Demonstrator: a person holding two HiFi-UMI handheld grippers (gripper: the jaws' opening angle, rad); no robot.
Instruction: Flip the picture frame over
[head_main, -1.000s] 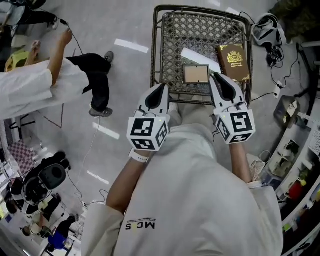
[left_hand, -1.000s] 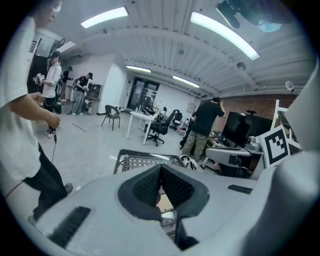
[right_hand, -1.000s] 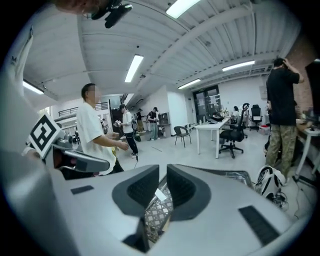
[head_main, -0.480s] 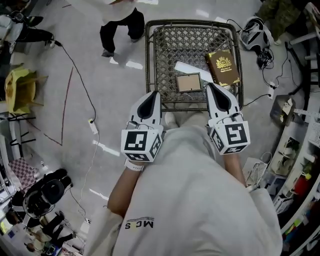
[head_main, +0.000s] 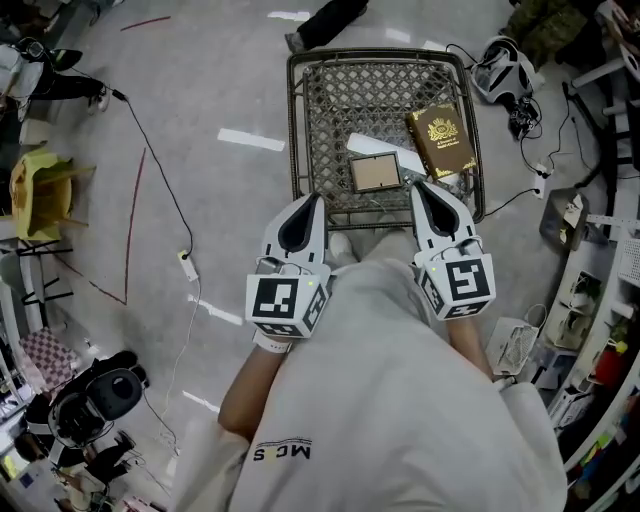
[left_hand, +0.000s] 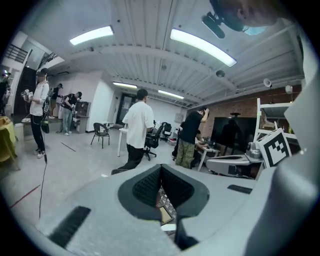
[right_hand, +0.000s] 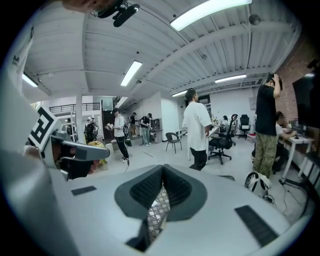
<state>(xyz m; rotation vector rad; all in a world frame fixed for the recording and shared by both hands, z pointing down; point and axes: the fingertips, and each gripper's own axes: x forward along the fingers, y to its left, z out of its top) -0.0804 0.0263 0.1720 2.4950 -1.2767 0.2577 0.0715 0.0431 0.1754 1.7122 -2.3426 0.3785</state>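
Note:
A small picture frame (head_main: 375, 172) with a brown panel facing up lies flat on the dark mesh table (head_main: 330, 110), near its front edge and partly over a white sheet (head_main: 372, 139). My left gripper (head_main: 312, 197) hovers at the table's front edge, left of the frame, shut and empty. My right gripper (head_main: 418, 185) hangs just right of the frame's near corner, not touching it, also shut on nothing. In the left gripper view the left gripper (left_hand: 161, 167) has its pads together. The right gripper view shows the right gripper (right_hand: 163, 169) likewise, with the mesh below.
A brown book with a gold crest (head_main: 440, 140) lies on the table right of the frame. A headset (head_main: 503, 68) and cables (head_main: 150, 140) lie on the floor. Shelves (head_main: 600, 300) crowd the right side. Someone's foot (head_main: 325, 18) shows beyond the table.
Both grippers have drawn slightly back from the frame toward the table's front edge. The person in white at the left has walked out of the head view.

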